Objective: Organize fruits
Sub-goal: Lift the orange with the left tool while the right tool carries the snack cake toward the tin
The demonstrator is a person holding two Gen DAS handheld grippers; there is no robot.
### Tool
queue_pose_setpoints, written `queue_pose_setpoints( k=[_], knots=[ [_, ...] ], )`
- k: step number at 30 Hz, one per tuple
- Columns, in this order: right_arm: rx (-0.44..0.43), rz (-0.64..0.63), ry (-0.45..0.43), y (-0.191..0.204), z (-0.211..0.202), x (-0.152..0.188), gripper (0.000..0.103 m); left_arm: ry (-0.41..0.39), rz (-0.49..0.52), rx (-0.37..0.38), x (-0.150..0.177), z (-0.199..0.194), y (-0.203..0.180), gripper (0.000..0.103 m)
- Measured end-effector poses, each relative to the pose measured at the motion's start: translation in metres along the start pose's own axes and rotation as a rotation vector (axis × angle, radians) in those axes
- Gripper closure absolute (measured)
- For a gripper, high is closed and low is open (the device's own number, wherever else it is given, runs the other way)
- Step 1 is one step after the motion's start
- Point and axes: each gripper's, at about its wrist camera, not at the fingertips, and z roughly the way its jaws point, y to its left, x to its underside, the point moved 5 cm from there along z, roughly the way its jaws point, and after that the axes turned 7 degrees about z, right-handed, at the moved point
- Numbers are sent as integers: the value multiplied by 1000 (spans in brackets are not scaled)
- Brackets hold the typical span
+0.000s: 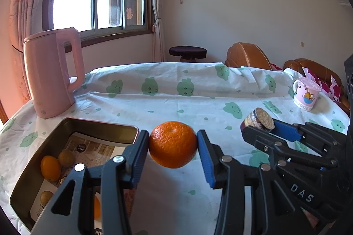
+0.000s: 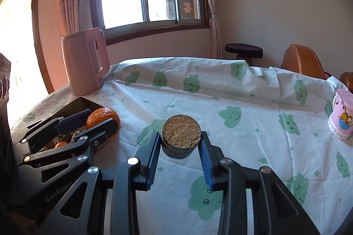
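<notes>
Left wrist view shows the left gripper (image 1: 173, 154) with its fingers pinching a big orange (image 1: 173, 144), held up just beside the metal tin (image 1: 99, 126) on the tabletop (image 1: 198, 102). Some small fruits (image 1: 50, 167) already lie in the tin, so part of the job looks done. The right gripper (image 2: 181, 154) has its fingers pinching a round crumbly-topped piece (image 2: 181, 131). Both things still need a place.
</notes>
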Motion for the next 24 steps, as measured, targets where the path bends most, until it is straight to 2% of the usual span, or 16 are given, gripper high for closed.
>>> queue_pose_setpoints(
  k=[24],
  knots=[
    [11,13,-102,-4,-19,-4,66,-82,2,-26,-2,-17,1,57]
  ],
)
